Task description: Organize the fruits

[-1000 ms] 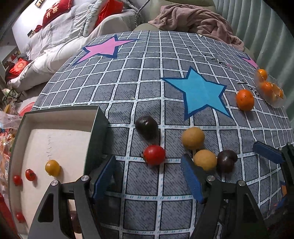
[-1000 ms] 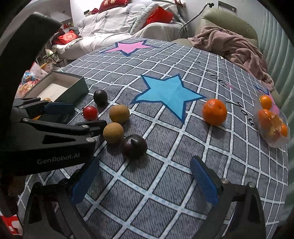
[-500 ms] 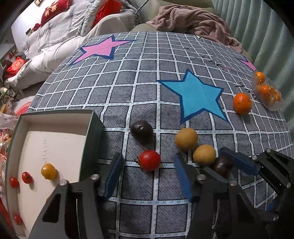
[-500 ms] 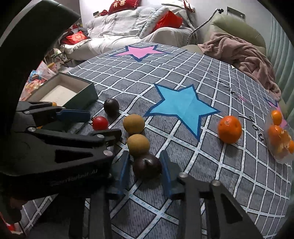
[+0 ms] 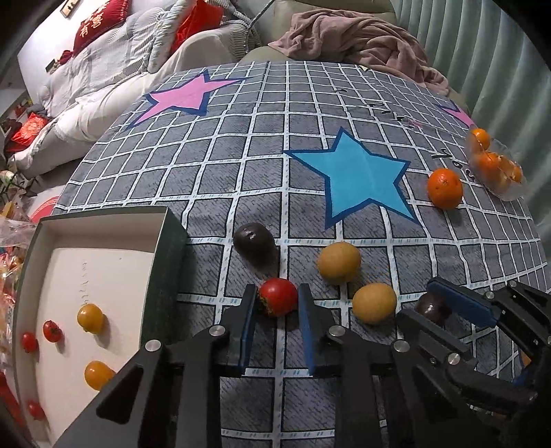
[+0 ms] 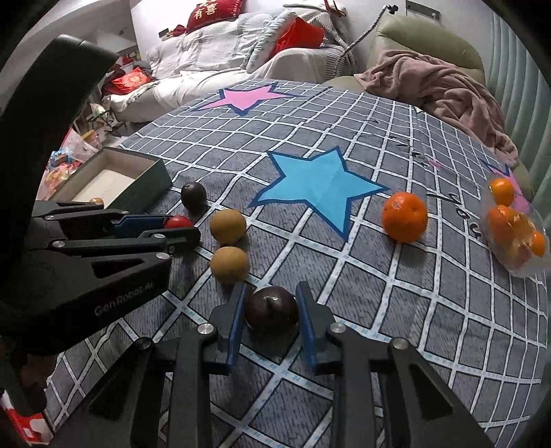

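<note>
My left gripper [image 5: 277, 298] is shut on a red tomato [image 5: 278, 300] that rests on the tablecloth, just right of the green box [image 5: 165, 262]. My right gripper [image 6: 271, 303] is shut on a dark purple passion fruit [image 6: 272, 310], also on the cloth; it shows in the left wrist view [image 5: 432, 308] too. Two tan round fruits [image 5: 339, 262] [image 5: 374, 302] lie between the grippers. A second dark passion fruit [image 5: 254, 243] lies beyond the tomato. The box holds several small red and yellow tomatoes [image 5: 90, 317].
An orange [image 5: 445, 187] lies at the right, beside a clear bag of oranges [image 5: 496, 169] near the table's edge. A pink blanket [image 5: 361, 38] lies on the chair behind the table. A sofa with red cushions [image 6: 213, 13] stands at the back left.
Both grippers have moved forward and closed: the left onto the red tomato, the right onto the dark passion fruit. One second ago both were wide open.
</note>
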`<state>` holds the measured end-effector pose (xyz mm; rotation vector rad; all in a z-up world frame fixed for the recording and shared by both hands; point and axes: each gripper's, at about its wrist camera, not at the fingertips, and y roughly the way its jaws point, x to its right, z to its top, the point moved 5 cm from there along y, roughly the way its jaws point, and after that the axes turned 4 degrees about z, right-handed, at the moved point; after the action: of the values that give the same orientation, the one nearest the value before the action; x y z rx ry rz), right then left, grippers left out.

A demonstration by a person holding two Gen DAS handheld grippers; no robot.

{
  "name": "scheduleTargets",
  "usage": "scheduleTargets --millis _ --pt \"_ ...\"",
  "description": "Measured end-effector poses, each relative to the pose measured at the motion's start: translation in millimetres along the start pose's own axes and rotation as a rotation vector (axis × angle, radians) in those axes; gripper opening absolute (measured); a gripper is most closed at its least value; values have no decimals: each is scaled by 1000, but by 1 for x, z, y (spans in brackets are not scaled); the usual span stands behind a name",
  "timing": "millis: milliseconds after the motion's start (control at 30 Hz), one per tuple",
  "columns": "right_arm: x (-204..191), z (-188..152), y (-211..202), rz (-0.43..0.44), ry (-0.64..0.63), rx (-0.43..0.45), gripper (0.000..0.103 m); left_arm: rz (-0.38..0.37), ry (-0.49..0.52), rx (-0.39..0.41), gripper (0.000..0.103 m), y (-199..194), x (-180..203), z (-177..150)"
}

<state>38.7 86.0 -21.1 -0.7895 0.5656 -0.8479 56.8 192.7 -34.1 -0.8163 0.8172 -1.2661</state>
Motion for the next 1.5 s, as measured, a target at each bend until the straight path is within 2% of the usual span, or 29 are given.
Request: scheduleTargets --millis 233,667,967,1033,1100,1233,1367,1400,1433,1467,1500 --pt "2 -1 -2 13 25 1 32 1 -13 2 24 -2 -3 -3" --pt "1 -6 -1 17 32 -13 32 48 13 23 24 -6 -5 -10" --pt "0 -8 -2 18 38 -20 32 36 13 22 24 -8 -6 -12" --pt "0 -8 -2 16 39 -26 38 49 6 24 25 -9 -7 -14" --pt "1 -8 -3 -2 51 -27 78 58 3 19 25 -9 -8 -15" --pt "2 -6 -11 5 77 -20 79 63 -6 6 25 -12 -12 -17" --pt "2 1 -21 16 121 -11 80 69 -16 26 25 -28 -20 -23" --pt "2 3 -24 23 134 -9 80 73 -19 35 46 -33 -24 -25" --pt "1 5 -26 31 143 -8 81 72 -29 45 78 -38 -27 -26" --pt "0 7 -29 42 153 -2 84 45 -48 65 79 -44 -30 -27" --pt "-1 9 -33 48 163 -3 84 60 -63 73 82 -49 -35 -29"
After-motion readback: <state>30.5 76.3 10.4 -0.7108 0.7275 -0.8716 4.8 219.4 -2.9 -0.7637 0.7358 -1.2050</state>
